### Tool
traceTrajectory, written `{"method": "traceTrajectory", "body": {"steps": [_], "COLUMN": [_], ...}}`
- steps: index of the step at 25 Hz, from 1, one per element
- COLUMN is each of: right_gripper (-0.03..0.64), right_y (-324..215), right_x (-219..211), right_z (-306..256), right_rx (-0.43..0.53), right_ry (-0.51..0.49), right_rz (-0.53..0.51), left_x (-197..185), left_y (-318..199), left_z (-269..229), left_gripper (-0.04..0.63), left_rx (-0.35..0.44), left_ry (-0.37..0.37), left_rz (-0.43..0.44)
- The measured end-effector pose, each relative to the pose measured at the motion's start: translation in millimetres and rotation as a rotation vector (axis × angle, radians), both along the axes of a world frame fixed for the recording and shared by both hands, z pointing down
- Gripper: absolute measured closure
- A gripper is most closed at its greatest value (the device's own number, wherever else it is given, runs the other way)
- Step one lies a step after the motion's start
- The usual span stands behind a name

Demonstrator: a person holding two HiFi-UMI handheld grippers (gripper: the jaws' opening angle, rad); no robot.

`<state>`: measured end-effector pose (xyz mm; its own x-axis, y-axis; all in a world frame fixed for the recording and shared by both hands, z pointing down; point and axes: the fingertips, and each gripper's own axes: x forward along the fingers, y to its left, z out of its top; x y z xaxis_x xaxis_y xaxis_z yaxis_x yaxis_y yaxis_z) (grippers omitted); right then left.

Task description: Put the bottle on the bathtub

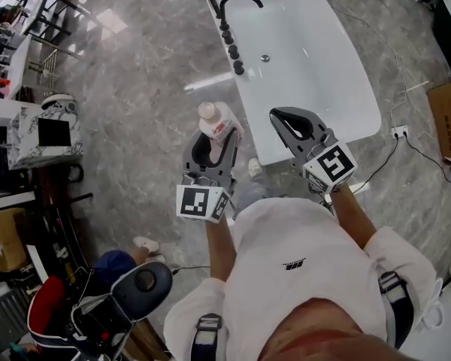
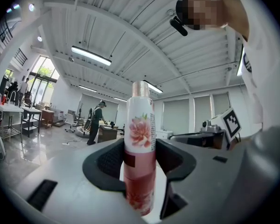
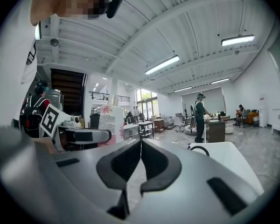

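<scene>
a: head view first. where's the thing?
b: white-and-pink flowered plastic bottle (image 1: 213, 120) is in the left gripper (image 1: 210, 147), jaws clamped on its body, cap end up. white oval bathtub (image 1: 323, 89) lies ahead and to the right of it, with grey marble floor (image 1: 150, 89) between. right gripper (image 1: 292, 122) looks nearer the rim but carries nothing.
a: left gripper view?
b: bottle is upright, long axis square across the jaws, pads pressing both sides around mid-height. its base is hard to make out against the gripper body. bathtub isn't in shot.
a: right gripper view?
b: jaws closed tip to tip, nothing between. only the bathtub's near end shows. bottle is half hidden behind the left gripper. my read: the left hand does the placing, over to the right.
</scene>
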<state>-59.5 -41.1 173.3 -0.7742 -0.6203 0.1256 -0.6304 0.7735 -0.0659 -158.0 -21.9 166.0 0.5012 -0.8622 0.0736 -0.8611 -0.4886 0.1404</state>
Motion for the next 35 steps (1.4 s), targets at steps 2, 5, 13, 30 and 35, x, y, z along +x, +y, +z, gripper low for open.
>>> {"method": "traceTrajectory", "body": {"steps": [2,5,13,30,35], "right_gripper": [0.621,0.621,0.621,0.621,0.621], "right_y": [-20,-45,-93,-161,-186], "right_x": [-9,-21,-36,-11,-2], "right_z": [5,13,34,88,116], "right_rx": [-0.01,-0.026,-0.045,-0.059,-0.08], "right_ry": [0.006,0.015,0.042,0.041,0.067], "right_rz": [0.012,0.037,0.082,0.004,-0.009], "left_x": [-9,-20,-33,-14,-9], "left_y": [-21,-49,-106,-187,-212], "left_z": [4,13,36,95,128], "left_gripper": [0.387,0.387,0.387,0.387,0.387], "left_rx": [-0.004,-0.008,-0.014,-0.011,-0.028], "left_ry": [0.002,0.009,0.033,0.015,0.028], "left_rz": [0.016,0.043,0.109,0.019,-0.002]}}
